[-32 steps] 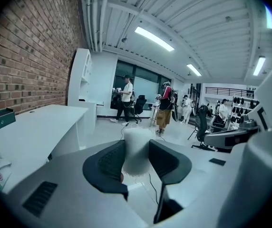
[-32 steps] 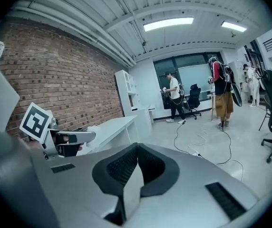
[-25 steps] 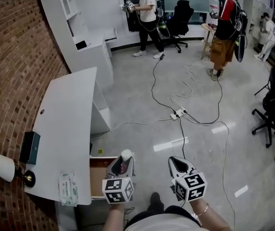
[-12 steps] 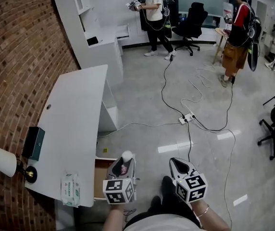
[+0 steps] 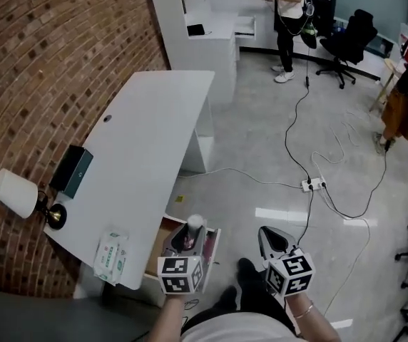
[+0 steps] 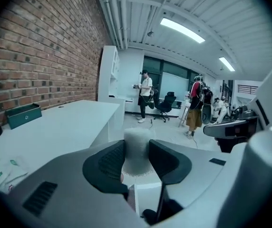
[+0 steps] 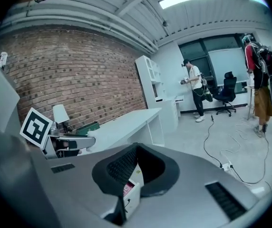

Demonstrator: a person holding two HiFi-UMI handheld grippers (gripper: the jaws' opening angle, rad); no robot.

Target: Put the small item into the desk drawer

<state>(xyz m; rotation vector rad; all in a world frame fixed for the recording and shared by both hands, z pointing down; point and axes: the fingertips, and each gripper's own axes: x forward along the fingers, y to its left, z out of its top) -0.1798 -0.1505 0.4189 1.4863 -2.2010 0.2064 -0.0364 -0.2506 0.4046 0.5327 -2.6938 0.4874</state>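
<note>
I see my left gripper [image 5: 192, 235] over the open desk drawer [image 5: 155, 251], its jaws clamped on a small white cylinder [image 5: 195, 224] that stands upright. My right gripper [image 5: 269, 238] hangs to the right above the floor, jaws together. On the white desk [image 5: 147, 134], a wipes pack [image 5: 110, 256] lies at the near end. A teal box [image 5: 72, 170] and a lamp [image 5: 15, 193] sit on the left, by the brick wall [image 5: 47, 55].

Bench [image 5: 147, 141] runs along the brick wall [image 5: 47, 63] on the left. On it: lamp [image 5: 15, 193] at the wall edge, box [image 5: 72, 170] just behind it, wipes pack [image 5: 110, 256] at the near corner. Below that corner the drawer [image 5: 157, 248] stands open, with the left tongs [image 5: 190, 235] right above it and the small item [image 5: 195, 223] between them. Right tongs [image 5: 269, 234] are off to the right, over the floor [image 5: 261, 155], and the power strip [image 5: 312, 185] lies beyond.
</note>
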